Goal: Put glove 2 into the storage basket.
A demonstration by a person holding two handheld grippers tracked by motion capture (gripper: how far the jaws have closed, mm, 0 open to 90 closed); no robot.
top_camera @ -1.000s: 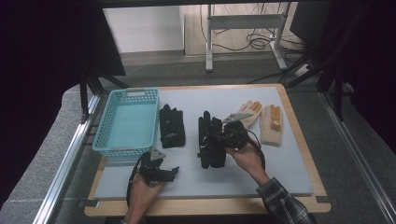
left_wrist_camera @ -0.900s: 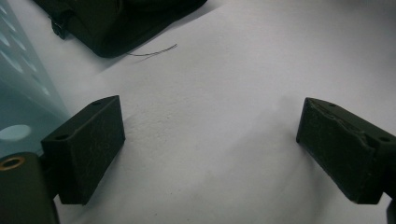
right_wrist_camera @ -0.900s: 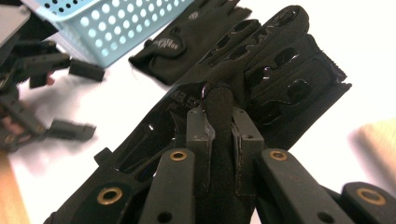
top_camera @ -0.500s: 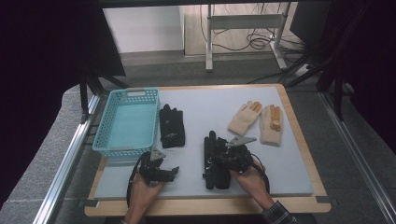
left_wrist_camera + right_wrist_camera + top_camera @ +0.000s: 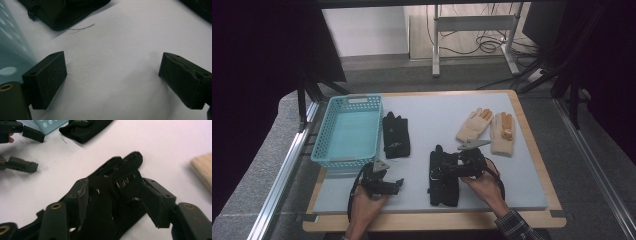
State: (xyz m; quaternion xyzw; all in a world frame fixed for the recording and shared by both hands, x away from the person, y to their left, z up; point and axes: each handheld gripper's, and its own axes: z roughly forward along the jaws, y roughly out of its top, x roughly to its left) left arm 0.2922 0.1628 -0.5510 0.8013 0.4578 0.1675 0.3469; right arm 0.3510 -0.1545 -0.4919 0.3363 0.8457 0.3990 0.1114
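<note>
From the high view the right gripper sits on a black glove right of the teal basket, the left gripper just below it, while the left gripper view shows jaws spread wide over bare mat, and the right gripper view has jaws pinching that glove.

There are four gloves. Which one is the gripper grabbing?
The black glove nearest the person, pinched by the right gripper. The other black glove lies untouched beside the blue basket, and the two tan gloves lie farther back.
</note>
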